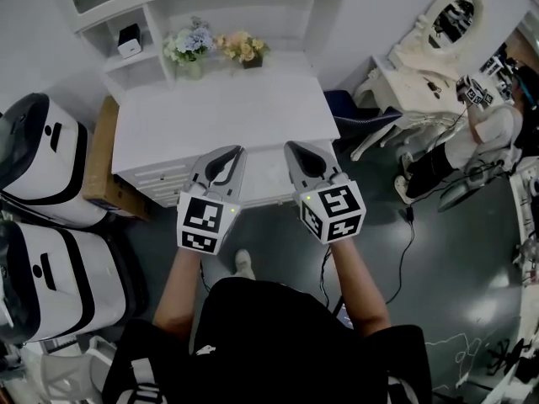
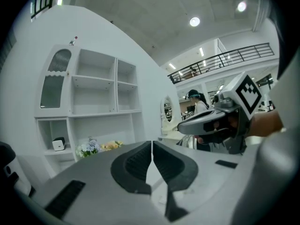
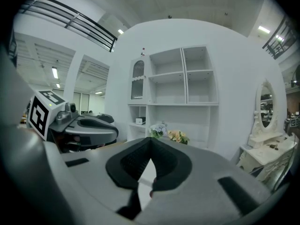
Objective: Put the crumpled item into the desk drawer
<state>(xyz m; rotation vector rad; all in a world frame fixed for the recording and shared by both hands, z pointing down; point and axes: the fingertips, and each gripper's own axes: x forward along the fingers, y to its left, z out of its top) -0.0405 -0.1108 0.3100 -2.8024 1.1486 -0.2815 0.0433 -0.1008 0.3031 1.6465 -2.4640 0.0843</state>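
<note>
I see no crumpled item in any view. The white desk (image 1: pixel 210 112) stands in front of me, and its drawer fronts (image 1: pixel 164 179) look closed. My left gripper (image 1: pixel 237 151) hovers over the desk's front edge, jaws shut and empty, pads meeting at the tip (image 2: pixel 152 146). My right gripper (image 1: pixel 289 146) is held beside it, a little to the right, also shut with nothing between its pads (image 3: pixel 150 144). Each gripper shows in the other's view: the right gripper (image 2: pixel 220 121) and the left gripper (image 3: pixel 79 125).
Two flower vases (image 1: pixel 189 47) (image 1: pixel 242 49) stand at the desk's back under a white shelf unit (image 1: pixel 126 11). A cardboard box (image 1: pixel 99 162) and white-and-black machines (image 1: pixel 38 162) sit at the left. A vanity with mirror (image 1: pixel 438 40), a chair (image 1: pixel 362 116) and a person (image 1: pixel 488 133) are at the right.
</note>
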